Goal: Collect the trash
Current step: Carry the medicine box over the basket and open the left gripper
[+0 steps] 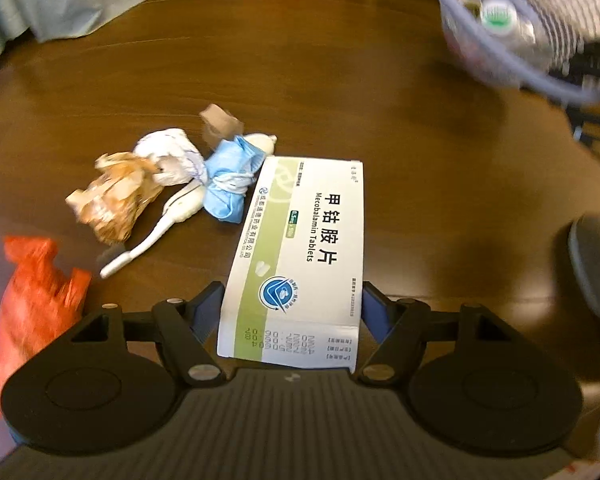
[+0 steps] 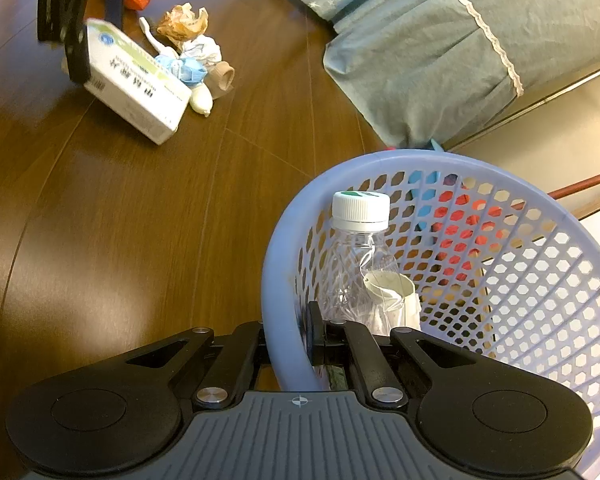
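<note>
The left tongs (image 1: 294,304) are seen closed on a white-and-green box of Mecobalamin tablets (image 1: 300,256), one finger (image 1: 208,312) pressed to each long side. In the right wrist view the box is held tilted, its far end lowest and close to the brown wooden surface (image 1: 380,100); whether that end touches cannot be told.

The right tongs (image 2: 316,332) are found fully closed on the rim of a lavender perforated plastic basket (image 2: 540,280) — the wall is pinched between the two fingers. Inside the basket a crushed clear bottle with a white cap (image 2: 360,240) is noted, with a cardboard tube (image 2: 392,292) beside it.

Loose trash is recorded on the surface just beyond the box: a crumpled blue face mask (image 1: 228,180), a crumpled white tissue (image 1: 172,156), a brown crumpled wrapper (image 1: 116,196), a white toothbrush (image 1: 156,228) and a small brown cardboard tube (image 1: 220,120) — all lying close together, several touching. An orange plastic bag (image 1: 32,308) lies apart to the left. Grey-green cloth (image 2: 440,40) is observed at the far edge.
</note>
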Demonstrator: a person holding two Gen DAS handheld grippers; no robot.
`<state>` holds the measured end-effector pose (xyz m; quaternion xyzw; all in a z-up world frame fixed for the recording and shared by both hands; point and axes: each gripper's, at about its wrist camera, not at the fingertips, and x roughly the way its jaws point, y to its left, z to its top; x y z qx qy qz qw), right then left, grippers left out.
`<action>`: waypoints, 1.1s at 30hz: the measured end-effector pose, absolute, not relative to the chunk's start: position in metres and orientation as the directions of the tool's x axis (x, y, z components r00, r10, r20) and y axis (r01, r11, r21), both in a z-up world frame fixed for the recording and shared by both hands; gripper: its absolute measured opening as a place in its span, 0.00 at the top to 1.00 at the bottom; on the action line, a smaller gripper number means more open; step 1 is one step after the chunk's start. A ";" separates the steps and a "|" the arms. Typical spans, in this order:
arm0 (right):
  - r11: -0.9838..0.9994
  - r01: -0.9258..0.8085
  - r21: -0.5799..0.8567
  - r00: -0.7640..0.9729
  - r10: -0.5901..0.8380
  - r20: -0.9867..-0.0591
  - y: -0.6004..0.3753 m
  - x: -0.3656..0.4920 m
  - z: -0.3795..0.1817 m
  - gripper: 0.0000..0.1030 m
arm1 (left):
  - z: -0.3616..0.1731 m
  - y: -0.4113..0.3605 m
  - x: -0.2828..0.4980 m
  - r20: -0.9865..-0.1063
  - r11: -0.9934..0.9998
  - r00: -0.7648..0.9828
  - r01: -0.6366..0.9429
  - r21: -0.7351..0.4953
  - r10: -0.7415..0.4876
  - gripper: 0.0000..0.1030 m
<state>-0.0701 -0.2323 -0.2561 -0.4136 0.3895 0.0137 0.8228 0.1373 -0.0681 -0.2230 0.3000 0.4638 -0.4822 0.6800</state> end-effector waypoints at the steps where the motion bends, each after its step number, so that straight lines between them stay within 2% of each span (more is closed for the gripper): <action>1: 0.658 -0.345 -0.669 0.696 -0.299 -0.653 -0.232 -0.070 -0.256 0.99 | -0.218 -0.066 0.137 -0.918 0.373 0.104 0.926 -0.051 -0.383 0.35; 10: 0.660 -0.342 -0.668 0.696 -0.300 -0.653 -0.232 -0.069 -0.255 0.99 | -0.179 -0.054 0.133 -0.897 0.514 0.094 0.843 -0.159 -0.431 0.35; 19: 0.662 -0.341 -0.668 0.695 -0.301 -0.653 -0.232 -0.069 -0.255 0.99 | -0.139 -0.073 0.130 -0.877 0.514 0.105 0.840 -0.175 -0.469 0.35; 33: 0.665 -0.339 -0.666 0.695 -0.300 -0.653 -0.232 -0.068 -0.255 0.99 | -0.107 -0.094 0.122 -0.859 0.467 0.096 0.866 -0.177 -0.504 0.35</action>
